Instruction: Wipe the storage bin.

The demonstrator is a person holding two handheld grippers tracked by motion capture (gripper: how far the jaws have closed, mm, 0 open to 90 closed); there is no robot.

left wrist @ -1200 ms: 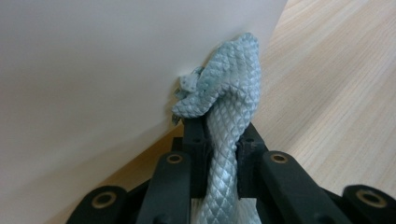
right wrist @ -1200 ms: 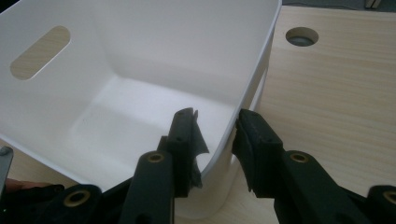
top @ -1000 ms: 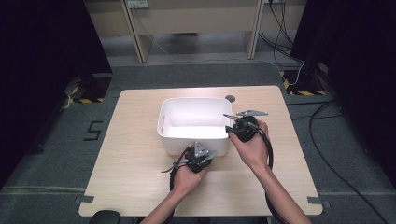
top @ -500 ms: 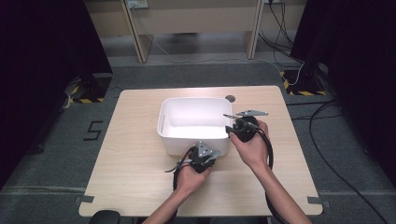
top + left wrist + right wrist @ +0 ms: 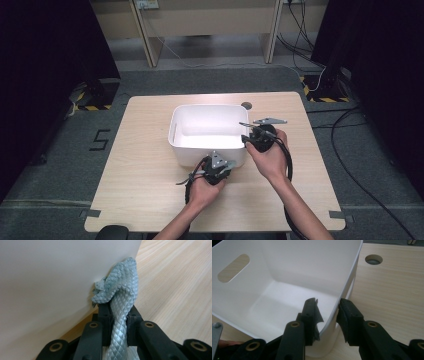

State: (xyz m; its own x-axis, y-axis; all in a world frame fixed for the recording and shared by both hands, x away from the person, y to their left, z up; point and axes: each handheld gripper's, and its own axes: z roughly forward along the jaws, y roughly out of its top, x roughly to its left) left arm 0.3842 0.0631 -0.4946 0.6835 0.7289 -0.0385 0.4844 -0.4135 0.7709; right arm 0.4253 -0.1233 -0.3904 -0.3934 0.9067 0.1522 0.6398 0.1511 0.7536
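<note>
on the light wooden worktop [image 5: 145, 165] a white plastic bin [image 5: 200, 125] stands a little toward twelve o'clock of centre, its long sides running from nine to three o'clock. a slot handle [image 5: 233, 264] is cut through its end wall at nine o'clock.

the left claw [image 5: 216, 167] sits just outside the bin's six o'clock wall, close to the corner at about five o'clock of the bin. in the left gripper view its jaws are together, clamped on a pale blue-grey rope [image 5: 120, 302] with a scaly woven surface. the rope's bunched end rises past the jaw tips and presses against the bin's white outer wall [image 5: 50, 285].

the right claw [image 5: 250, 140] is at the bin's three o'clock end, near the same corner. in the right gripper view its jaws straddle the rim [image 5: 347, 282] there, one jaw inside the bin and one outside, and they appear to pinch the thin wall between them. the bin's inside looks bare in that view.

a round cable hole [image 5: 245, 105] lies in the worktop at about one o'clock of the bin, just beside its far corner. the person's forearms come in from six o'clock.
</note>
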